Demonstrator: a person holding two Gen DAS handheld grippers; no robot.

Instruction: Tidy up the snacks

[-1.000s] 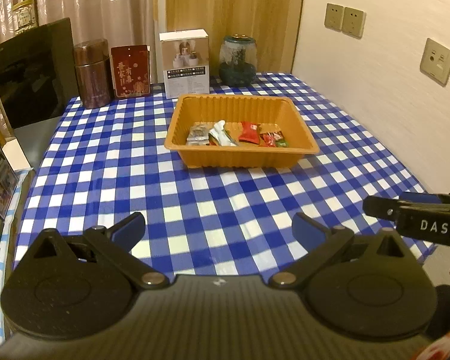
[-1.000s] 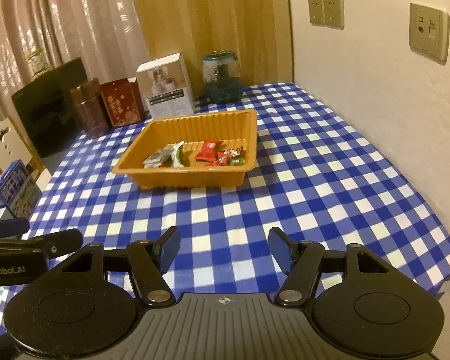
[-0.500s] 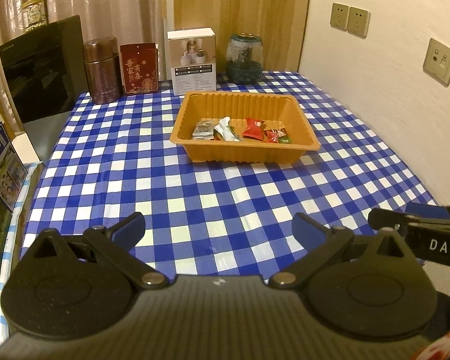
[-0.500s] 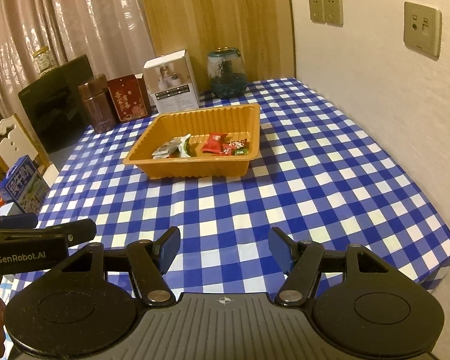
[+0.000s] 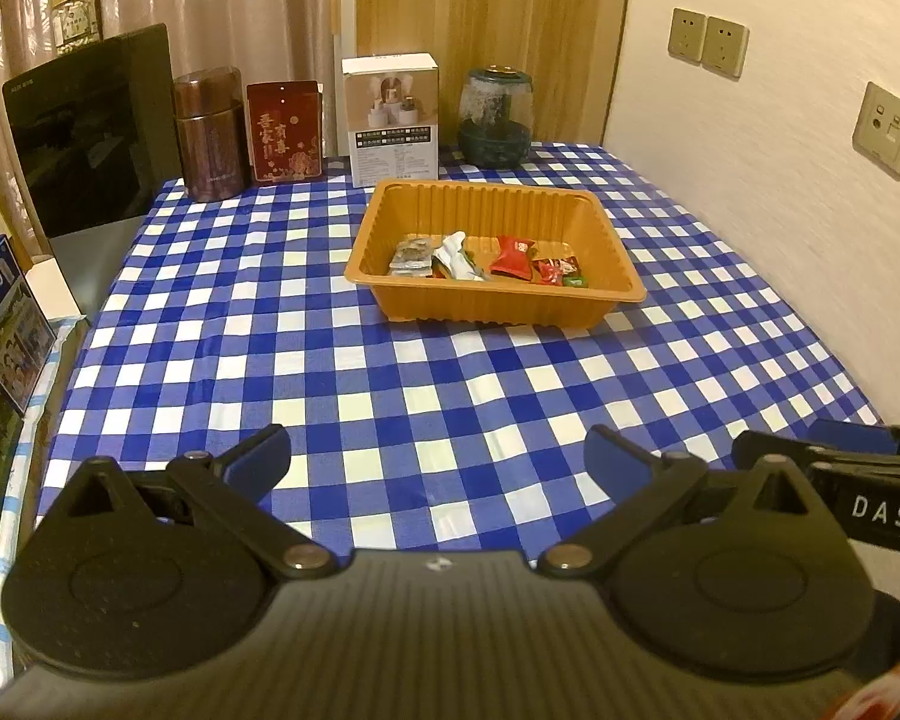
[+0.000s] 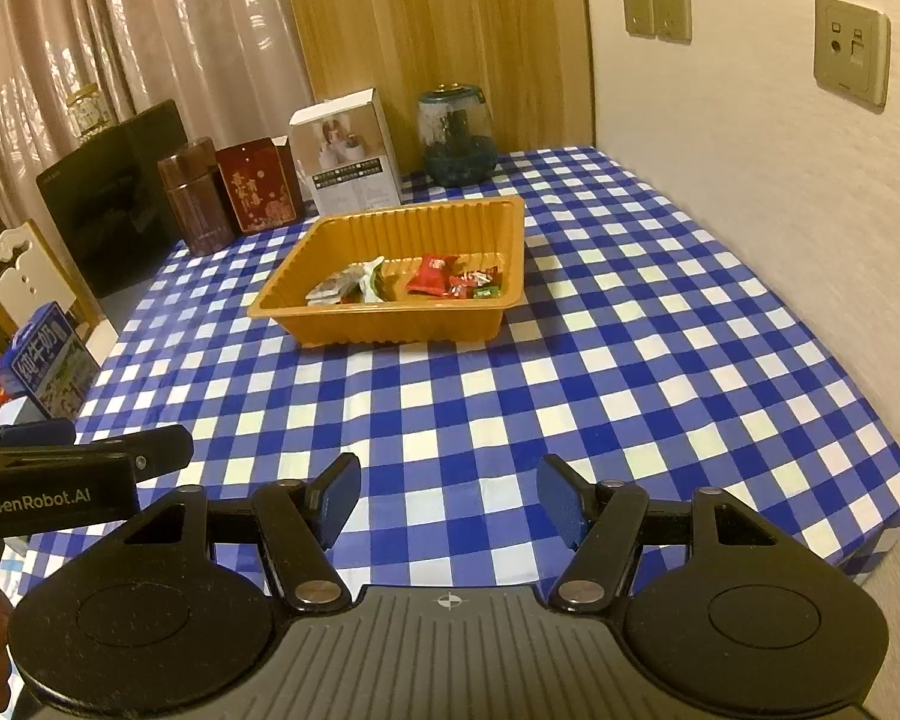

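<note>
Ribbed orange plastic tray (image 5: 495, 300): on blue-and-white checked tabletop (image 5: 390, 396), toward the far side. Contents: wrapped snacks (image 5: 513, 256) in red, white and grey packets, lying along its near wall. Left claw (image 5: 438, 463): spread, empty, above the near edge. Right claw (image 6: 447, 501): spread, empty, alongside it.

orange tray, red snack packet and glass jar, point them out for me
orange tray (image 5: 492, 303), left wrist view, on its near outer wall
red snack packet (image 5: 513, 256), left wrist view, middle of the wrapper
glass jar (image 6: 455, 132), right wrist view, on its clear body
</note>
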